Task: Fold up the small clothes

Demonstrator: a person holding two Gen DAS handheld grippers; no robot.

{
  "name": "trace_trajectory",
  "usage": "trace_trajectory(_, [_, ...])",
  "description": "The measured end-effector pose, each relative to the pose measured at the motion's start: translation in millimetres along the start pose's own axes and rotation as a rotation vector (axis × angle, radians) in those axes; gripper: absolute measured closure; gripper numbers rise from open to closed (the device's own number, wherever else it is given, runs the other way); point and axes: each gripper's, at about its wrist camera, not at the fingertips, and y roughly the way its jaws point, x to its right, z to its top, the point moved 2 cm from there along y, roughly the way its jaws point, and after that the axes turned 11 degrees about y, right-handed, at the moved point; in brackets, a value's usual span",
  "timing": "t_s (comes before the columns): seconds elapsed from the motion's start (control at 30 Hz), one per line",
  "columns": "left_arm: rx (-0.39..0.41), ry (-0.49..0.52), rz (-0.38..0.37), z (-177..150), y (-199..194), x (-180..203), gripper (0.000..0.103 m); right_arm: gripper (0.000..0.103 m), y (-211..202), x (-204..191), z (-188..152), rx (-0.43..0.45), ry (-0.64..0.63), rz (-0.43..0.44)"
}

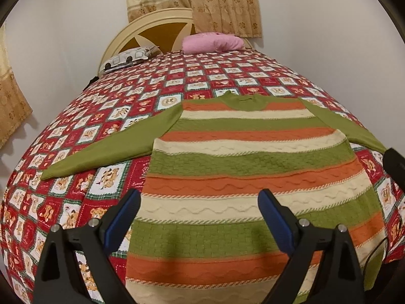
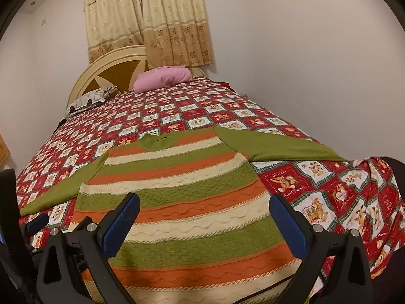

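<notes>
A small sweater with green, orange and cream stripes (image 1: pixel 243 167) lies flat on the bed, collar away from me, both plain green sleeves spread out to the sides. It also shows in the right wrist view (image 2: pixel 182 202). My left gripper (image 1: pixel 200 197) is open and empty, hovering above the sweater's lower left part. My right gripper (image 2: pixel 205 202) is open and empty above the sweater's lower right part. The left sleeve (image 1: pixel 106 144) reaches far left; the right sleeve (image 2: pixel 278 147) reaches right.
The bed has a red patchwork quilt with teddy bears (image 1: pixel 177 76). A pink pillow (image 1: pixel 212 41) and a car-print pillow (image 1: pixel 126 58) lie by the cream headboard (image 1: pixel 141 30). Curtains (image 2: pixel 149 20) hang behind. White walls flank the bed.
</notes>
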Motion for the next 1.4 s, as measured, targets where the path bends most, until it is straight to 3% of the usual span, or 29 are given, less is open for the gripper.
trace_trajectory(1.4, [0.008,0.006,0.004,-0.1,-2.9,7.6,0.007,0.001,2.9,-10.8,-14.4,-0.016,-0.039,-0.014])
